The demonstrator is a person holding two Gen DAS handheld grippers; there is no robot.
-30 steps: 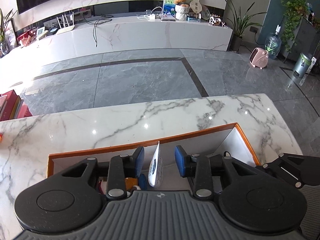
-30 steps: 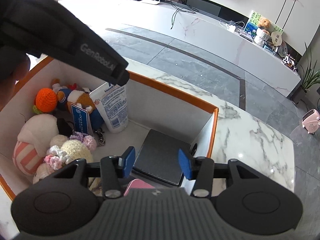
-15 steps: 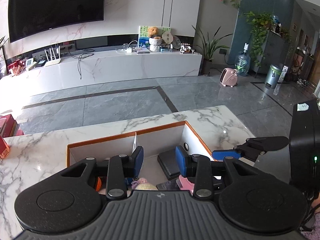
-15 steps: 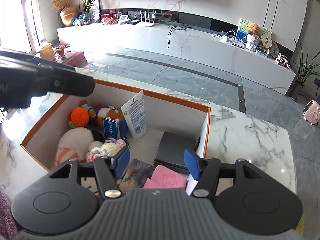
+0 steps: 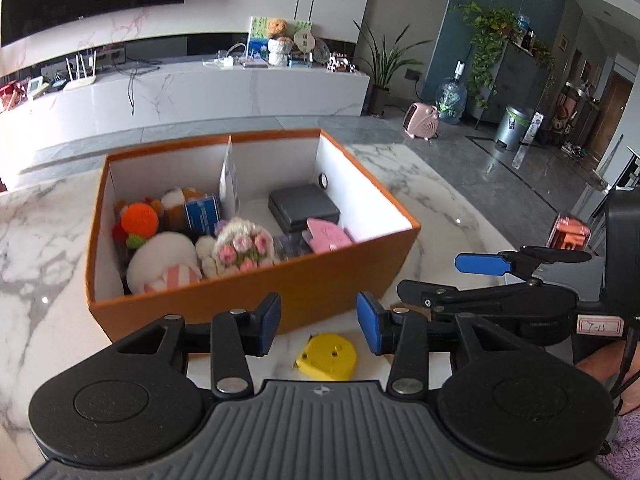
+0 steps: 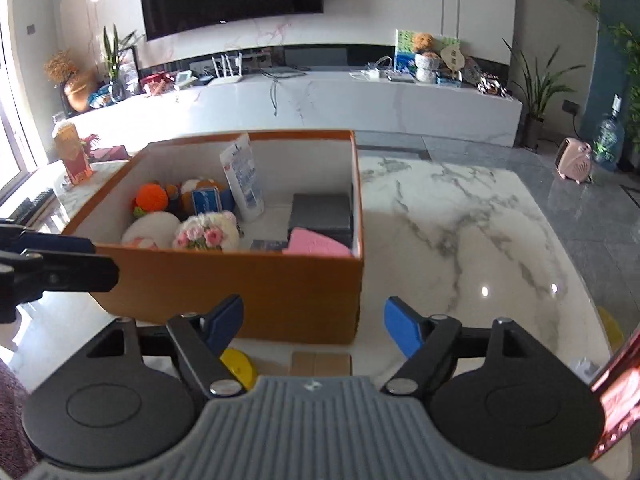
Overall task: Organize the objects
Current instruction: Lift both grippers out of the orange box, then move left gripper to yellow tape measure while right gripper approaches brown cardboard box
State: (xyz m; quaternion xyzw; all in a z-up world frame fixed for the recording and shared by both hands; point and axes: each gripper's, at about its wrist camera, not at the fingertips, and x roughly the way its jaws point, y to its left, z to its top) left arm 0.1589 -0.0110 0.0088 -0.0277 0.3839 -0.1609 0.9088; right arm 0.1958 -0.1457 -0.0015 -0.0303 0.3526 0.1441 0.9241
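Observation:
An orange box (image 5: pixel 248 292) (image 6: pixel 248 280) stands on the marble table. Inside lie plush toys (image 5: pixel 160 256), an orange knitted ball (image 5: pixel 140 218), a crochet bouquet (image 5: pixel 242 244) (image 6: pixel 204 232), a white tube (image 5: pixel 229 178) (image 6: pixel 244 178), a black case (image 5: pixel 302 206) (image 6: pixel 320 210) and a pink item (image 5: pixel 328 236) (image 6: pixel 316 244). My left gripper (image 5: pixel 318 320) is open and empty, in front of the box, above a yellow tape measure (image 5: pixel 327 356) (image 6: pixel 239 366). My right gripper (image 6: pixel 314 322) is open and empty, also before the box; it shows at the right of the left wrist view (image 5: pixel 482 264).
A small cardboard piece (image 6: pixel 320 364) lies on the table beside the tape measure. A red packet (image 6: pixel 74 156) stands at the table's far left. An orange-pink pack (image 5: pixel 570 232) sits at the right. A long white cabinet (image 6: pixel 320 96) lies beyond the floor.
Both grippers have pulled back out of the box toward me and now sit in front of its near wall. The tape measure has come into view below them.

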